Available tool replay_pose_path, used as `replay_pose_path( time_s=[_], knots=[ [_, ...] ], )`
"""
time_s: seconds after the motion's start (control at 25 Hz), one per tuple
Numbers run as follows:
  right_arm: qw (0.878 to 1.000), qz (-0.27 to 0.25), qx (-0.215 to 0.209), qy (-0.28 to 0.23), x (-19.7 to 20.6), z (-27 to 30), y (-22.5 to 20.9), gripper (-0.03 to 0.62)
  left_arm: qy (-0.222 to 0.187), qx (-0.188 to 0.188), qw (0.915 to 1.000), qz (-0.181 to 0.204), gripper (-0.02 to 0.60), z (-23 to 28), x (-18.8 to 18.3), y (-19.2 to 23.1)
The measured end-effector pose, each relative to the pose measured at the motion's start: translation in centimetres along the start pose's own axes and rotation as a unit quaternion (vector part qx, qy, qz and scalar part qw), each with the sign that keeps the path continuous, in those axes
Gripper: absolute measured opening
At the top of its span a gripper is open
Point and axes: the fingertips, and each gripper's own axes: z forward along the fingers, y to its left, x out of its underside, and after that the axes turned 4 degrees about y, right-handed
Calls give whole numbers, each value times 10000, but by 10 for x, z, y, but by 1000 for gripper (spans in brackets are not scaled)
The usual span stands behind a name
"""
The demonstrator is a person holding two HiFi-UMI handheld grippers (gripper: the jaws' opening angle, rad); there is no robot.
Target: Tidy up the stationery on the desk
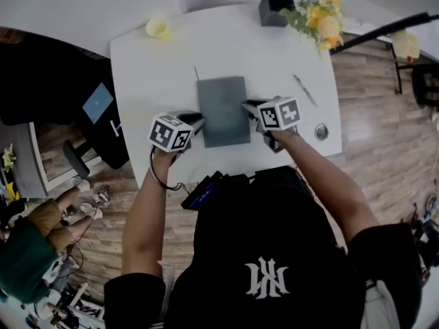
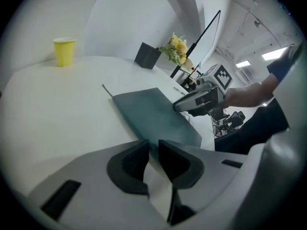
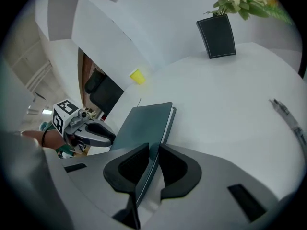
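Notebook in middle of surface, clamped by right tongs, jaws pinched on its right edge; left tongs a slit apart at the left edge, contact unclear. Two-sided hold likely meant to lift it flat, unbent.

Bright, soft light fills the room. The white table shines a little. Shadows are faint. Edges bend like a fishbowl, with dark corners. The left gripper looks blurry up close.

Notebook on table, pen at right
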Motion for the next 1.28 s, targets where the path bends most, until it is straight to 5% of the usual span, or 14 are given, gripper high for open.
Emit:
replay_pose_path(
  time_s=[0.4,0.96,1.28],
  knots=[
    [9984,-511,-161,191,25,-34,-31,87,-187,-127,9992,-329,60,30,-3,-51],
    [9938,-1038,-344,213,25,-35,-31,98,-79,-718,9966,-394,67,31,-3,-50],
    [9847,-1681,-250,-381,5,-86,-39,146,-459,-581,9971,-199,54,14,-37,-78]
  ],
)
